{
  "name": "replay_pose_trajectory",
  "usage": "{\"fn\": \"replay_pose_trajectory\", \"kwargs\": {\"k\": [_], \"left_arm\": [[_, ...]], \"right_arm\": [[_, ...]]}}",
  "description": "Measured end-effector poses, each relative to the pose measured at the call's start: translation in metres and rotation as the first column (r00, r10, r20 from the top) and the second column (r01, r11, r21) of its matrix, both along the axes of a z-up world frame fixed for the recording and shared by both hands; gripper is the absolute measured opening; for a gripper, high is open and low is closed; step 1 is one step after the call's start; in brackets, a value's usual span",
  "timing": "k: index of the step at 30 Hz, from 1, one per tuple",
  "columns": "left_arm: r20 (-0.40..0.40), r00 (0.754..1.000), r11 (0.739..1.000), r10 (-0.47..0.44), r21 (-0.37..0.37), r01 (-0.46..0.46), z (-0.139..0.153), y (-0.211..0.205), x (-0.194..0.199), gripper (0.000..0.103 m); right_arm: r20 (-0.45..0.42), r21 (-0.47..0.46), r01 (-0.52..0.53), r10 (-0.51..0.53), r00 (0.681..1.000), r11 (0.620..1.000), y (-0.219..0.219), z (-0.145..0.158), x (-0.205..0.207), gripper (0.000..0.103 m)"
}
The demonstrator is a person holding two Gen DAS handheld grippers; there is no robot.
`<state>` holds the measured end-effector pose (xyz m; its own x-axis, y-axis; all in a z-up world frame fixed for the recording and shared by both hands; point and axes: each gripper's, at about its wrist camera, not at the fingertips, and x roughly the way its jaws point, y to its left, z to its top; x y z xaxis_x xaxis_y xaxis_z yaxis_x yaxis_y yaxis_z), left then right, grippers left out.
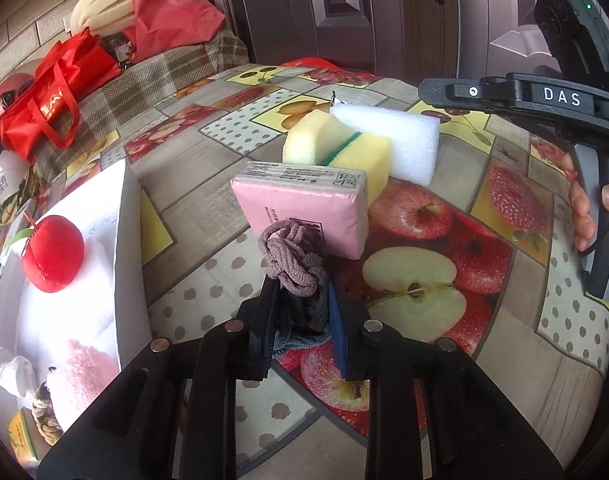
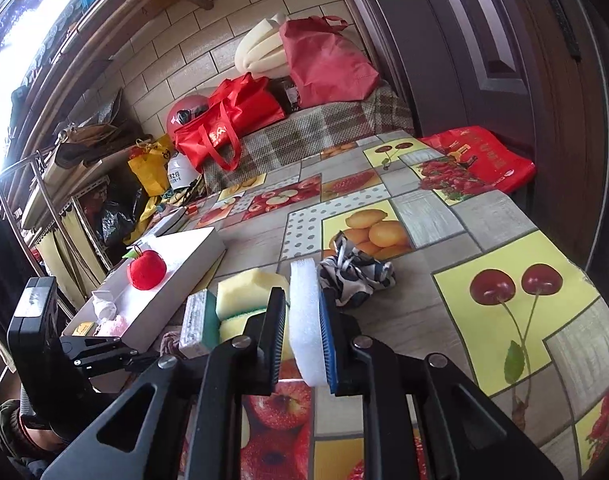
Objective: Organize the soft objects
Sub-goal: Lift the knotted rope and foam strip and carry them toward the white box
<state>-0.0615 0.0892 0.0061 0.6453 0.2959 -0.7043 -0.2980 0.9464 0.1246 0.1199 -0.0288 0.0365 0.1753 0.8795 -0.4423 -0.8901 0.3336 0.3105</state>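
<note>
Table (image 2: pixel 484 216): covered with a fruit-print oilcloth of apples, cherries, strawberries and oranges; its near edge is cut off by both gripper bodies
White tray (image 1: pixel 124 248): at the table's left, its near end running out of the left wrist view; it holds a red plush apple (image 1: pixel 52 254), a pink fluffy item (image 1: pixel 84 372) and a small white bottle, partly hidden
Red bags (image 2: pixel 224 120): piled on a checked cloth beyond the table; the white lettering on one is too blurred to read
White foam block (image 2: pixel 306 320): standing on edge, clamped between the pads of the right gripper (image 2: pixel 302 334); its lower end is hidden behind the fingers
Yellow sponge (image 1: pixel 336 148): green scouring layer in its middle, touching the foam block and partly hidden behind the tissue pack
Pink tissue pack (image 1: pixel 304 208): propped against the sponge; printed text along its top and face is too small to read
Patterned cloth (image 2: pixel 356 276): crumpled black-and-white bundle just beyond the foam block, on the oranges print
Knotted mauve cord (image 1: pixel 294 264): bunched between the pads of the left gripper (image 1: pixel 300 312), which is closed tight on it; the lower part is hidden between the fingers, with something blue-grey under it that cannot be made out
Lettering: "DAS" in white on the right gripper's black arm, seen from the left wrist; a person's fingers (image 1: pixel 584 216) wrap its grey handle
</note>
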Motion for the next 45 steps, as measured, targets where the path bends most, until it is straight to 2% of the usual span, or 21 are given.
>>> {"fn": "replay_pose_trajectory", "kwargs": {"k": [7,10,12,14,19,20,21,22,25,28,30,32,35,37,40,41,45], "left_arm": [[0.07,0.997,0.997,0.04,-0.07,-0.035,0.008,0.012,-0.011,0.022],[0.085,0.996,0.998,0.039,-0.06,-0.034,0.01,0.01,-0.013,0.022],[0.087,0.996,0.998,0.032,-0.049,-0.027,0.011,0.007,-0.013,0.022],[0.084,0.996,0.999,0.028,-0.044,-0.024,0.01,0.006,-0.012,0.022],[0.089,0.996,0.999,0.028,-0.047,-0.024,0.01,0.006,-0.014,0.022],[0.09,0.996,0.999,0.028,-0.048,-0.024,0.01,0.006,-0.014,0.022],[0.092,0.995,0.999,0.028,-0.047,-0.024,0.01,0.006,-0.014,0.022],[0.098,0.995,0.999,0.028,-0.045,-0.023,0.011,0.007,-0.015,0.022],[0.138,0.99,0.999,0.031,-0.03,-0.027,0.015,0.005,-0.022,0.022],[0.22,0.975,1.0,0.025,-0.007,-0.024,0.025,0.001,-0.036,0.022],[0.286,0.958,1.0,0.026,0.004,-0.028,0.032,0.0,-0.048,0.023],[0.316,0.948,0.999,0.043,-0.001,-0.045,0.035,0.002,-0.054,0.023],[0.317,0.947,0.999,0.05,-0.011,-0.049,0.036,0.004,-0.054,0.023],[0.318,0.947,0.999,0.044,-0.004,-0.045,0.037,0.002,-0.054,0.023],[0.32,0.947,0.999,0.04,-0.01,-0.039,0.037,0.001,-0.056,0.023],[0.323,0.946,0.999,0.041,-0.014,-0.039,0.036,0.0,-0.057,0.023],[0.326,0.944,0.999,0.042,-0.03,-0.034,0.036,0.002,-0.057,0.023]], "right_arm": [[-0.023,-0.079,-0.049,0.048,0.999,0.996,0.02,-0.009,0.001,0.019],[-0.003,-0.093,-0.028,0.028,1.0,0.995,0.024,-0.01,-0.003,0.037],[0.008,-0.093,-0.012,0.013,1.0,0.996,0.023,-0.01,-0.004,0.059],[0.011,-0.088,0.004,-0.003,1.0,0.996,0.02,-0.009,-0.002,0.068],[-0.006,-0.162,-0.013,0.012,1.0,0.987,0.037,-0.016,0.002,0.067],[-0.015,-0.174,-0.021,0.018,1.0,0.984,0.042,-0.018,0.003,0.055],[-0.029,-0.181,-0.035,0.031,0.999,0.983,0.045,-0.02,0.004,0.027],[-0.045,-0.175,-0.056,0.049,0.998,0.983,0.046,-0.021,0.005,0.025],[0.006,-0.124,-0.035,0.036,0.999,0.992,0.035,-0.013,-0.004,0.024],[0.1,0.004,0.015,-0.015,0.995,1.0,0.008,0.003,-0.021,0.024],[0.124,0.107,0.032,-0.046,0.991,0.994,-0.012,0.013,-0.033,0.024],[0.159,0.149,0.039,-0.063,0.985,0.988,-0.022,0.019,-0.045,0.024],[0.186,0.117,0.058,-0.079,0.979,0.991,-0.016,0.02,-0.051,0.024],[0.173,0.053,0.092,-0.1,0.98,0.994,-0.002,0.016,-0.043,0.026],[0.069,-0.134,0.103,-0.094,0.993,0.986,0.027,-0.006,-0.02,0.028],[0.033,-0.169,0.104,-0.1,0.994,0.98,0.032,-0.011,-0.013,0.028],[-0.076,-0.17,0.13,-0.144,0.987,0.977,0.023,-0.021,0.007,0.028]]}}
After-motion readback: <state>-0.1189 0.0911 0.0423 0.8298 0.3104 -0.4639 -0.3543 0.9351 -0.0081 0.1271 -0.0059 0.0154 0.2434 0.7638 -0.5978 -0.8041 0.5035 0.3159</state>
